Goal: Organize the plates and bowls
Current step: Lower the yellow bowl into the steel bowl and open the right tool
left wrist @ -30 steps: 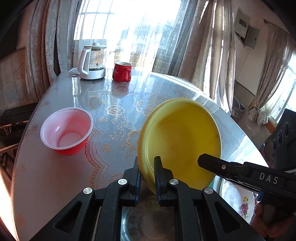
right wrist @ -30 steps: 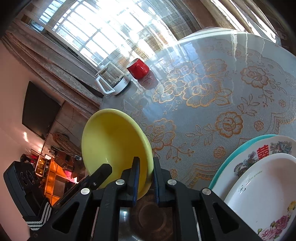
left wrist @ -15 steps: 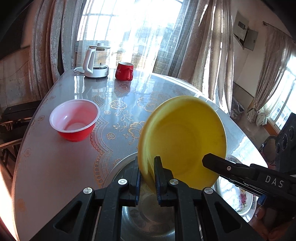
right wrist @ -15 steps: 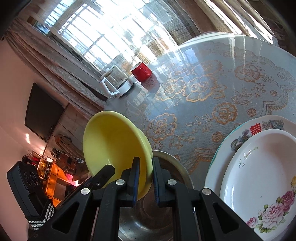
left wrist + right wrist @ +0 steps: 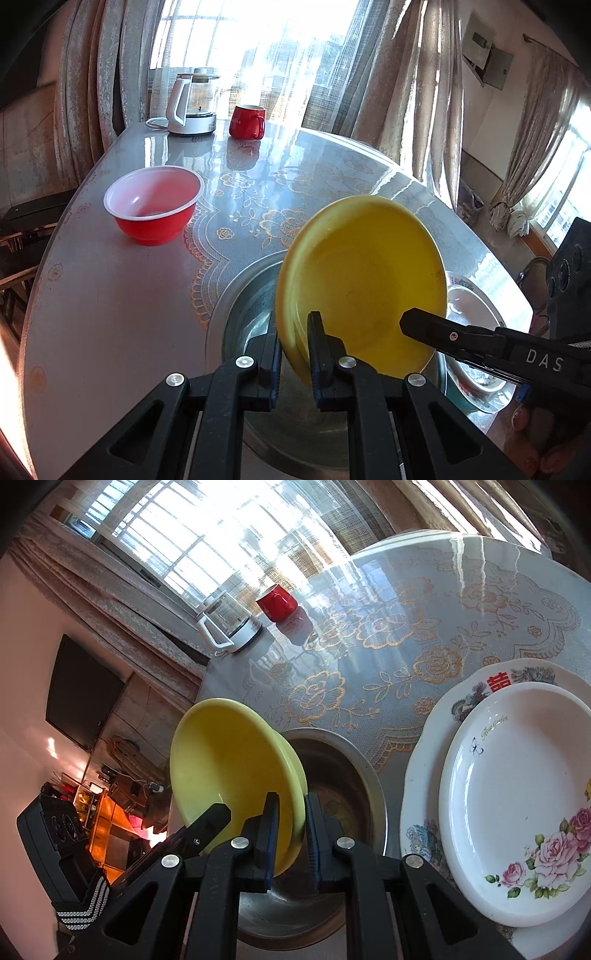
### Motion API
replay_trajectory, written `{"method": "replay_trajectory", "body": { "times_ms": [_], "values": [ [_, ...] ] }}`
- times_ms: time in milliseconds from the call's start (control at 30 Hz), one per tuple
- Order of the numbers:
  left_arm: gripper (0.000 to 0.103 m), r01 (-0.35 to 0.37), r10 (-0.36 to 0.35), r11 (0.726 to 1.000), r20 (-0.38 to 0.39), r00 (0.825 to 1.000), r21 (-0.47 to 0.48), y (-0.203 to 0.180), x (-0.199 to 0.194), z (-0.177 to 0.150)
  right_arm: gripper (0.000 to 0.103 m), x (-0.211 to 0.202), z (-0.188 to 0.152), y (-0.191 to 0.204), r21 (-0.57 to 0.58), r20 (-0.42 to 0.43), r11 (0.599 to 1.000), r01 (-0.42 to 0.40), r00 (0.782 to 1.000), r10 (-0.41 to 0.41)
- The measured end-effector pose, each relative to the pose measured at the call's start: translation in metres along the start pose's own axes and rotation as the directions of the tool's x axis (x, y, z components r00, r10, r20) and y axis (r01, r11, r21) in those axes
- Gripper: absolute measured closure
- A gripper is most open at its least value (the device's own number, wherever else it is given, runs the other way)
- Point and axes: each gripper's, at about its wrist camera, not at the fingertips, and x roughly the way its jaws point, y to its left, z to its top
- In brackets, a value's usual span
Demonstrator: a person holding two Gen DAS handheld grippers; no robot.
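A yellow bowl [image 5: 365,284] is held tilted on edge by both grippers, just above a steel bowl [image 5: 243,299] on the table. My left gripper [image 5: 294,354] is shut on the yellow bowl's near rim. My right gripper [image 5: 289,830] is shut on the same yellow bowl [image 5: 229,771], over the steel bowl [image 5: 351,786]. A red bowl with a white inside [image 5: 153,208] stands at the left. A stack of flowered plates [image 5: 517,797] lies right of the steel bowl and shows in the left wrist view [image 5: 472,332].
A white kettle [image 5: 190,103] and a red mug [image 5: 247,121] stand at the table's far edge by the curtained window. The round table has a lace-patterned cloth [image 5: 266,221]. The kettle [image 5: 229,627] and mug [image 5: 277,602] also show in the right wrist view.
Both grippers have pulled back and up with the yellow bowl. The steel bowl under it has come into view, and the plate stack shows more fully.
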Motion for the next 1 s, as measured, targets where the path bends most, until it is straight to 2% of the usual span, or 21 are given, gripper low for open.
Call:
{"method": "replay_trajectory", "body": {
  "times_ms": [133,367,600,867,1000],
  "values": [
    [0.090,-0.009,0.009,1.000,-0.010,1.000,0.019,0.001,0.000,-0.006,0.087,0.004,-0.006,-0.002,0.006,-0.036,1.000,0.011,0.999,-0.011],
    [0.090,-0.029,0.030,0.999,-0.042,0.999,0.020,0.008,0.006,-0.012,0.084,0.003,-0.007,-0.003,0.011,-0.048,1.000,0.028,0.998,-0.028],
    [0.089,-0.050,0.053,0.998,-0.055,0.997,0.049,0.006,0.008,-0.012,0.086,0.003,-0.009,0.005,-0.063,-0.043,0.996,0.067,0.997,-0.069],
    [0.088,-0.067,0.072,0.995,-0.063,0.995,0.070,0.004,0.010,-0.011,0.081,0.006,-0.009,0.001,-0.037,-0.080,0.993,0.108,0.991,-0.110],
    [0.088,-0.074,0.078,0.994,-0.054,0.995,0.079,0.004,0.010,-0.011,0.074,0.001,-0.009,0.006,-0.062,-0.057,0.991,0.122,0.990,-0.126]
  ]
}}
